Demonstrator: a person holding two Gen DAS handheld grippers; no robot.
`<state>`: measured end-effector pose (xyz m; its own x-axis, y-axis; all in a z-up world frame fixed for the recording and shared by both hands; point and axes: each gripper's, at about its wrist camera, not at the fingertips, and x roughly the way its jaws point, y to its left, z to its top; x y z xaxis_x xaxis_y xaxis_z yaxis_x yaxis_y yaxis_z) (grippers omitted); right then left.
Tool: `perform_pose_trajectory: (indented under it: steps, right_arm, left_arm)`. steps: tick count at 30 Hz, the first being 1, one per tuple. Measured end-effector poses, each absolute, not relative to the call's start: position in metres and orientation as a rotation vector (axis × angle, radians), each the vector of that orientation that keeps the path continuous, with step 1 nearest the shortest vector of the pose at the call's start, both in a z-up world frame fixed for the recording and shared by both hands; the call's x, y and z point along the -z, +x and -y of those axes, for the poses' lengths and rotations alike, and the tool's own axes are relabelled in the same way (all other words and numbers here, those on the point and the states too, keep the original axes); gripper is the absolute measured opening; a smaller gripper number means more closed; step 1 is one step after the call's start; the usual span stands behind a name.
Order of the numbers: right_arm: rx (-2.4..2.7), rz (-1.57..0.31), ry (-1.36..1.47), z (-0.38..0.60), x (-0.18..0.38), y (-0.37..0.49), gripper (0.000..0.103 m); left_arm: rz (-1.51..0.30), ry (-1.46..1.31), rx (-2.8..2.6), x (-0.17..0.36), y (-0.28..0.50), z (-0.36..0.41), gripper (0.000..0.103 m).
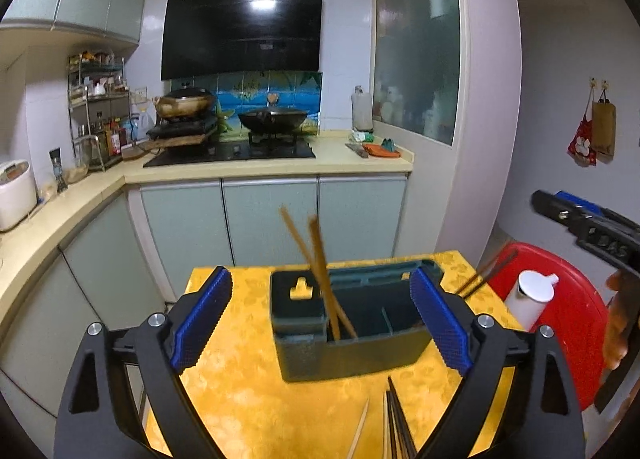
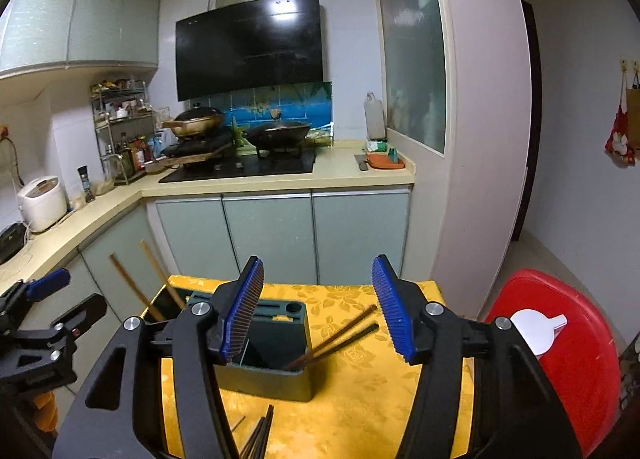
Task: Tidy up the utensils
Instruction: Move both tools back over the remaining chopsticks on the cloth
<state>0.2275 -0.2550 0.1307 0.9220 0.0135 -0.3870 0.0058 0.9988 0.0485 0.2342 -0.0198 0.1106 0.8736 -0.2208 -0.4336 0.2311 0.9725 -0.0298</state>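
Note:
A dark green utensil holder (image 1: 352, 339) (image 2: 272, 347) stands on the yellow table (image 1: 248, 399) (image 2: 360, 399). Two light wooden chopsticks (image 1: 320, 271) (image 2: 140, 287) stand tilted in its left compartment. Two dark chopsticks (image 2: 340, 335) (image 1: 484, 271) lean out of its right compartment toward the right. More chopsticks (image 1: 394, 419) (image 2: 258, 437) lie loose on the table in front of the holder. My left gripper (image 1: 320, 323) is open and empty, its pads either side of the holder. My right gripper (image 2: 320, 311) is open and empty above the holder; it also shows in the left wrist view (image 1: 584, 227).
A red plastic stool (image 1: 568, 319) (image 2: 568, 351) with a white lidded container (image 1: 532, 295) (image 2: 536, 327) stands right of the table. Kitchen cabinets (image 1: 272, 219) and a counter with a stove and woks (image 1: 272, 119) lie beyond the table's far edge.

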Motion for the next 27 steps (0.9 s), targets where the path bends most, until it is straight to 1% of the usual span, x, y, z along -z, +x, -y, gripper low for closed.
perform_pose_trajectory:
  steps: [14, 22, 27]
  right_arm:
    - [-0.081, -0.516, -0.021, 0.236, -0.018, 0.147, 0.055]
    - [-0.122, -0.579, -0.075, 0.218, 0.027, 0.112, 0.055]
    - [-0.143, -0.629, -0.072, 0.214, 0.046, 0.100, 0.055]
  left_arm:
    - [-0.534, 0.099, 0.180, -0.020, 0.182, -0.003, 0.088]
    - [-0.600, 0.186, 0.174, 0.032, 0.149, -0.001, 0.088]
    - [-0.644, 0.210, 0.192, 0.054, 0.138, 0.000, 0.087]
